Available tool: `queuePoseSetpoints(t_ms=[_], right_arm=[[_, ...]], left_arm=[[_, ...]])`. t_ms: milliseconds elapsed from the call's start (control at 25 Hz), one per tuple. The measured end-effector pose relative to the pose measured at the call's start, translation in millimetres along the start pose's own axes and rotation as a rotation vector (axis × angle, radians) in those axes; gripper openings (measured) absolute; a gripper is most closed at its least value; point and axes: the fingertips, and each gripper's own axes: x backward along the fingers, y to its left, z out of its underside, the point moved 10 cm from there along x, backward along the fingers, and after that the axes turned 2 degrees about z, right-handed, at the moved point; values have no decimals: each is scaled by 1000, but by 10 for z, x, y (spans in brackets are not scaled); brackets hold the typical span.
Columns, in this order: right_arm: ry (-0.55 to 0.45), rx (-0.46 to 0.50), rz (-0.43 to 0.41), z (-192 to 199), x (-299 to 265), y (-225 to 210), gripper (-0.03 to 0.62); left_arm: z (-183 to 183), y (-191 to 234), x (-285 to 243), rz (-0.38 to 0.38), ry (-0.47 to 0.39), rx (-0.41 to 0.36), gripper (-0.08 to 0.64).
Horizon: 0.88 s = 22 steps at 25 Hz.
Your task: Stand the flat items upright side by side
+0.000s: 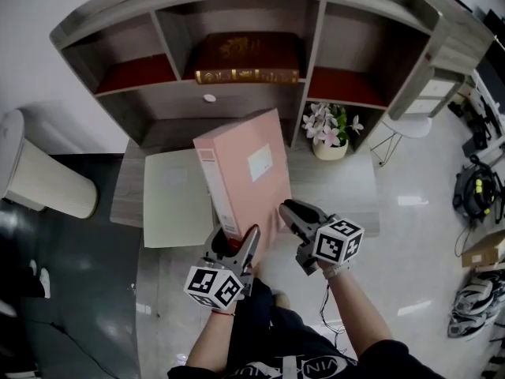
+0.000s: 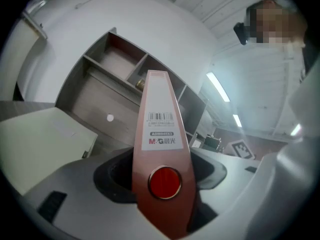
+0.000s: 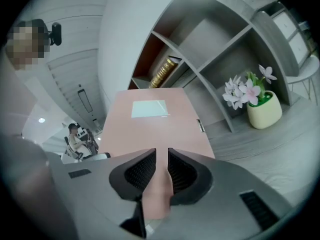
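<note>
The pink box file (image 1: pixel 241 168) is up in the air over the grey desk (image 1: pixel 347 192). It sits between you and the wooden shelf (image 1: pixel 237 97). You hold it at the end close to you, and the rest of it sticks out ahead of both tongs.

Your left gripper (image 1: pixel 237 247) is clamped on the thick spine (image 2: pixel 161 134), down by the red round button (image 2: pixel 164 181). The jaws stand wide because the spine is fat. Your right gripper (image 1: pixel 290 210) is squeezed almost shut on the thin pink edge (image 3: pixel 156 184) at the near end.

The long side of the file runs away from you, toward the shelf. The spine is on your left. The big flat face with the pale label (image 1: pixel 259 163) looks up and a bit to your right. So the file is tipped, not lying flat and not standing straight.

Both hands are at the same near end, so neither one is closer. I think the next move depends on that tilt. The file has to come straight up on one edge before it goes down.

A pale folder (image 1: pixel 177 196) lies flat on the desk, just left of the file. A brown book (image 1: pixel 248 58) lies flat in the middle shelf box. The flower pot (image 1: pixel 330 150) stands to the right, so watch the far corner near it.
</note>
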Motion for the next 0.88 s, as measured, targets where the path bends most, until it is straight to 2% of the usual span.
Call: queuePoseSetpoints(t_ms=[80, 200, 360, 480, 640, 760, 880], right_arm=[[-17, 20, -41, -84, -33, 102, 66], [-65, 40, -101, -246, -67, 237, 86], [-124, 35, -191, -450, -150, 384, 161], [-119, 64, -217, -588, -279, 462, 220], [-94, 155, -199, -737, -460, 554, 281], [-67, 244, -133, -767, -551, 582, 305], [-47, 303, -76, -761, -597, 563, 287]], left_arm=[[5, -3, -63, 0, 12, -53, 288], [-6, 5, -165, -10, 4, -85, 288], [-64, 33, -314, -59, -9, -177, 289], [-94, 85, -438, -74, -16, -236, 290], [-80, 135, -599, -61, -14, -303, 291], [-70, 138, -710, -43, -1, -347, 291], [-69, 183, -789, -47, 33, -359, 291]])
